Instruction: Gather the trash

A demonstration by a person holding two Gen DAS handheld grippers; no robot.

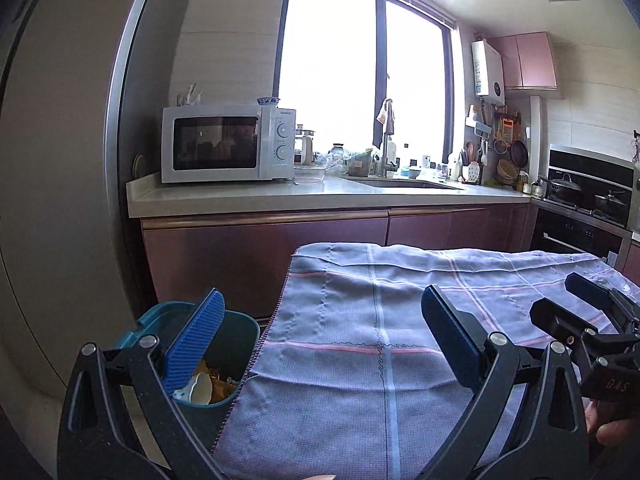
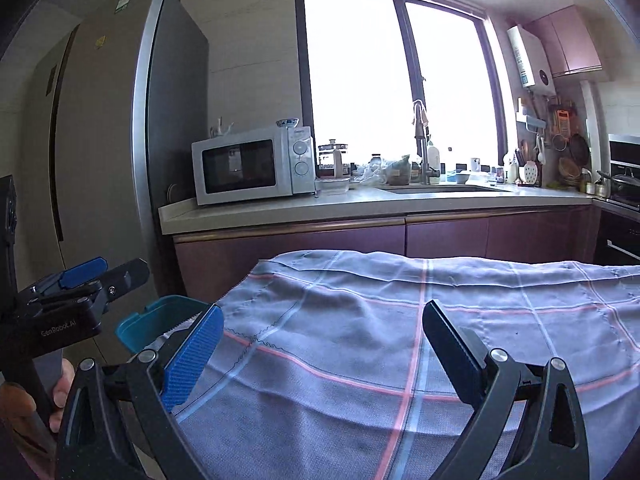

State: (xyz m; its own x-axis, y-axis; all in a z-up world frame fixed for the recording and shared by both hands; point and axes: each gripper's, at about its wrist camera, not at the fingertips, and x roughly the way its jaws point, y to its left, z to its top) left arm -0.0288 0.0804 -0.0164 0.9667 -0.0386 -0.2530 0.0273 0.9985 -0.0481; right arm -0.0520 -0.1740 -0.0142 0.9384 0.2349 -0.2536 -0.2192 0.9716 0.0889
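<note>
The teal bin (image 1: 236,344) sits low at the left edge of the table (image 1: 360,320), and only part of it shows: the left claw (image 1: 324,332) has one blue finger (image 1: 196,344) across the bin's mouth, and the checked cloth (image 1: 400,300) covers the table and cuts off the bin's right side. Inside there's trash (image 1: 208,384), something white and curved on top of orange-brown scraps, too jumbled to name piece by piece. From the right wrist camera the bin (image 2: 160,320) is just a teal corner poking out behind that claw's left finger, its contents out of sight.

Left claw is spread wide, nothing between its fingers, hanging over the cloth's left edge with the bin just below and to its left. Right claw (image 2: 324,344) is spread wide too, pinching nothing, over the middle of the cloth (image 2: 400,320), with the bin off to its left beyond the table edge. Each claw shows in the other's view at the frame edge, partly cut off, with a bit of the person's hand (image 2: 60,384) on the handle.

Behind, a microwave (image 1: 228,144) stands on the kitchen counter (image 1: 320,196); the window glare washes out the small items by the sink.
</note>
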